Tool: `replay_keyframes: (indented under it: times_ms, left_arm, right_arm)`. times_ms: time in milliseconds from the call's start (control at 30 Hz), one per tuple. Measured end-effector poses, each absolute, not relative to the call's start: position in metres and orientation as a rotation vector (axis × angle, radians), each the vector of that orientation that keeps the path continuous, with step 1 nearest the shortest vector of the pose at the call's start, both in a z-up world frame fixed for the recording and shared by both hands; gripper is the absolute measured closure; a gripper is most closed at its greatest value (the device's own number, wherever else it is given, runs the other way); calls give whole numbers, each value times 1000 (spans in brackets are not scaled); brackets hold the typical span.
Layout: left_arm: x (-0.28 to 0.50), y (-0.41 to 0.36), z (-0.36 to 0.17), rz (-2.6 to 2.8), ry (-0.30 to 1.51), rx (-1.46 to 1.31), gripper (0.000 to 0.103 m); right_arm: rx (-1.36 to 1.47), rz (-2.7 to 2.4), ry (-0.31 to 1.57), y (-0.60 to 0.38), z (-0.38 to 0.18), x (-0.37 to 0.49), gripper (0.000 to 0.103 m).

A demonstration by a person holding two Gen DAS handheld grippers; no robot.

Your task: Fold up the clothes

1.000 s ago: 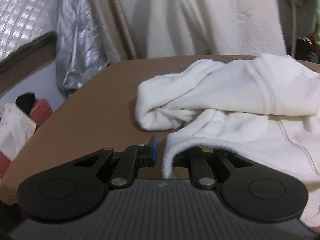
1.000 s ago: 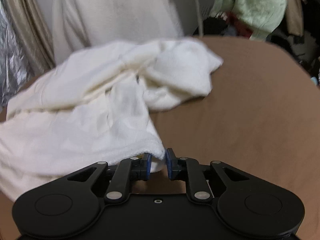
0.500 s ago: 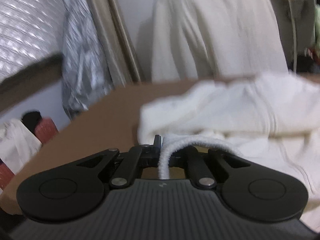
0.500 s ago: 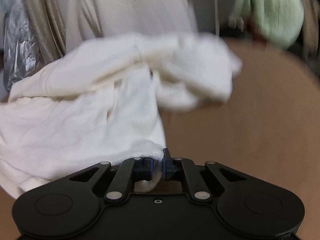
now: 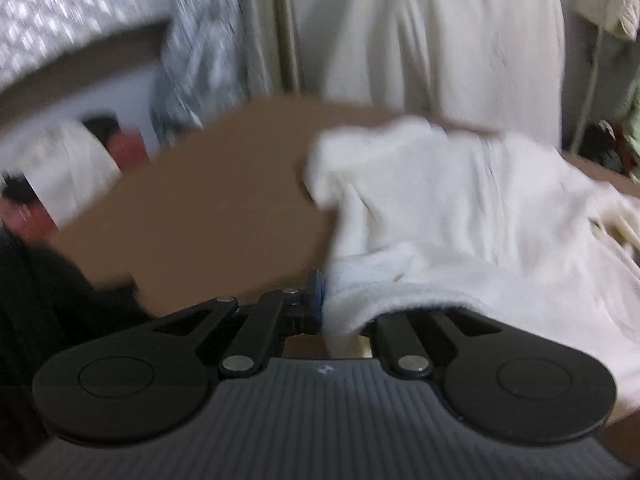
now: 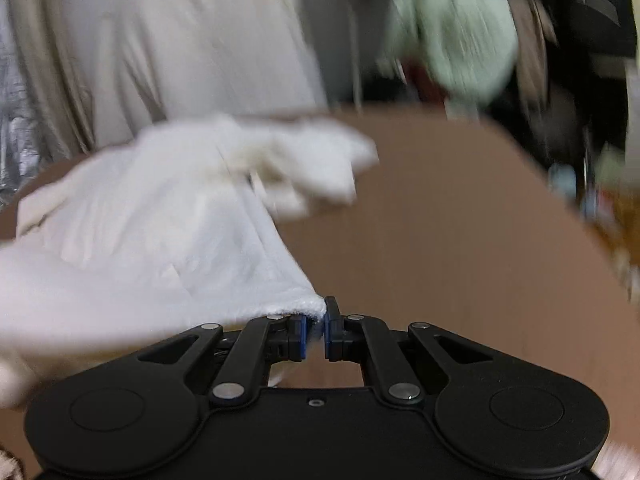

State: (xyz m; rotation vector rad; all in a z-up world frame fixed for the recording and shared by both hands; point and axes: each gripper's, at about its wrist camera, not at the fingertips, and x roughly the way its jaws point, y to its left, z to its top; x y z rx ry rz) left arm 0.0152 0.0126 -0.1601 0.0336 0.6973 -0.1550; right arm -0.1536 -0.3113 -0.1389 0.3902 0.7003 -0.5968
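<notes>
On table [image 6: 460,240]: 1 garment [image 6: 160,240], 2 grippers [image 6: 315,326].

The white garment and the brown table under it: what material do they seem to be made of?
White garment: seems a soft fleece or terry knit; its hem looks thick and fuzzy, and it drapes in rounded folds. Brown table: seems a smooth matte board, maybe laminate; flat even colour, no grain or glare visible. Motion blur leaves both uncertain.

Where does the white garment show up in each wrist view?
Left wrist: white garment fills the right half, its hem pinched in the left tongs.
Right wrist: it fills the left half, a corner pinched in the right tongs.
Shared landmark: the brown table.
</notes>
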Motion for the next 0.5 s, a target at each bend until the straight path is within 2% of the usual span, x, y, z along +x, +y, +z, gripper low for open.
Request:
replay_keyframes:
  times_ms: [100, 133, 233, 300, 333, 367, 500]
  left_arm:
    - [-4, 11, -161, -148, 687, 62, 97]
    - [-11, 13, -156, -152, 675, 57, 97]
    - [-24, 20, -147, -152, 658, 34, 96]
    - [-27, 27, -145, -123, 671, 21, 86]
    - [-30, 31, -144, -117, 678, 7, 70]
    - [-34, 36, -142, -117, 685, -14, 62]
    - [-50, 46, -128, -153, 681, -32, 56]
  right_arm:
    - [375, -596, 634, -302, -119, -172, 97]
    - [347, -622, 605, -297, -110, -179, 102]
    - [177, -755, 566, -280, -92, -194, 103]
    - [207, -740, 568, -285, -89, -204, 103]
    - [256, -709, 570, -289, -89, -211, 102]
    - [314, -671, 571, -293, -89, -217, 100]
    - [396, -568, 548, -288, -84, -230, 91]
